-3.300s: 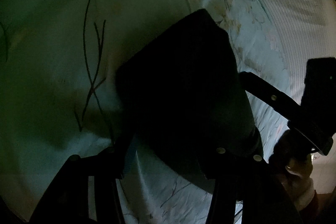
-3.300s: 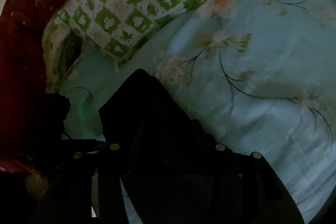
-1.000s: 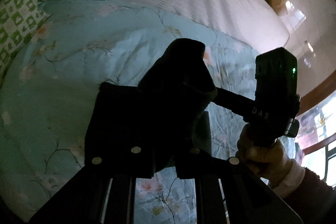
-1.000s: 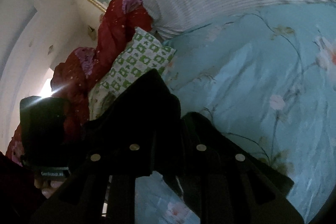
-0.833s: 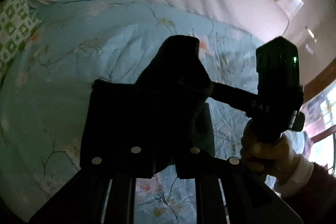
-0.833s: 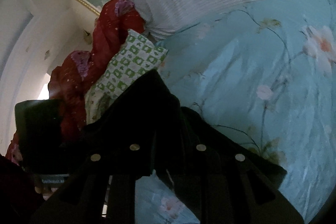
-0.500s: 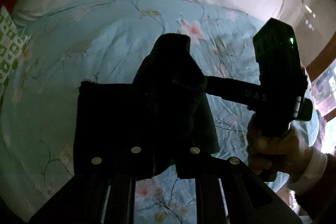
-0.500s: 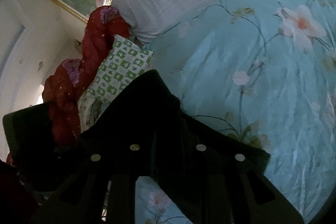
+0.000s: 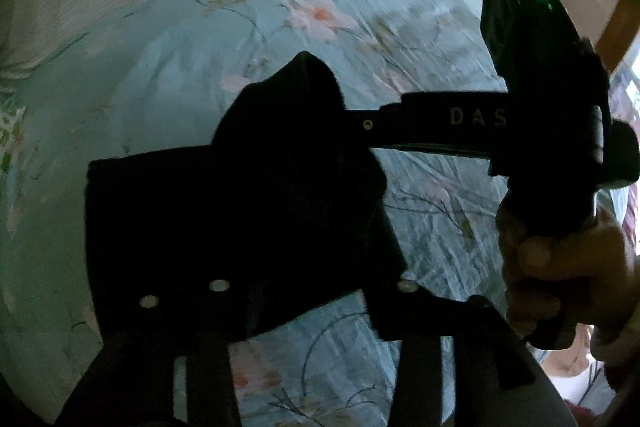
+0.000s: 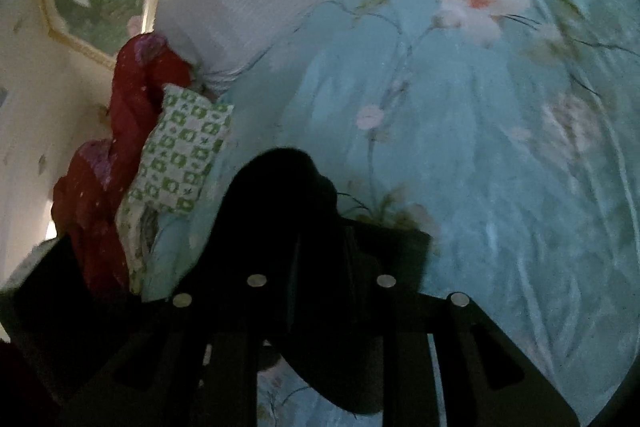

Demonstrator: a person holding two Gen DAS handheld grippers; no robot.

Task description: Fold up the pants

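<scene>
Both tongs grasp the black pants, which are lifted clear of the bed. The left tongs [image 9: 276,247] are clenched on a bunched edge of the pants [image 9: 248,211], the cloth rising in a dark peak just ahead of the fingers and hiding their tips. The right tongs [image 10: 320,259] are likewise clamped on a fold of the same garment, its hump filling the space before them and a flap hanging below. In the left wrist view the right tool reaches in from the right, its fingers buried in the same bundle, so the two grips sit close together, almost touching, with the right hand [image 9: 560,275] behind it. The pants lie directly ahead of both tongs, neither nearer; the long axis cannot be made out in the gathered cloth. Beneath spreads the teal floral bedsheet [image 10: 500,147], with a green checked pillow [image 10: 180,151] and red blanket [image 10: 120,131] off to the left.
</scene>
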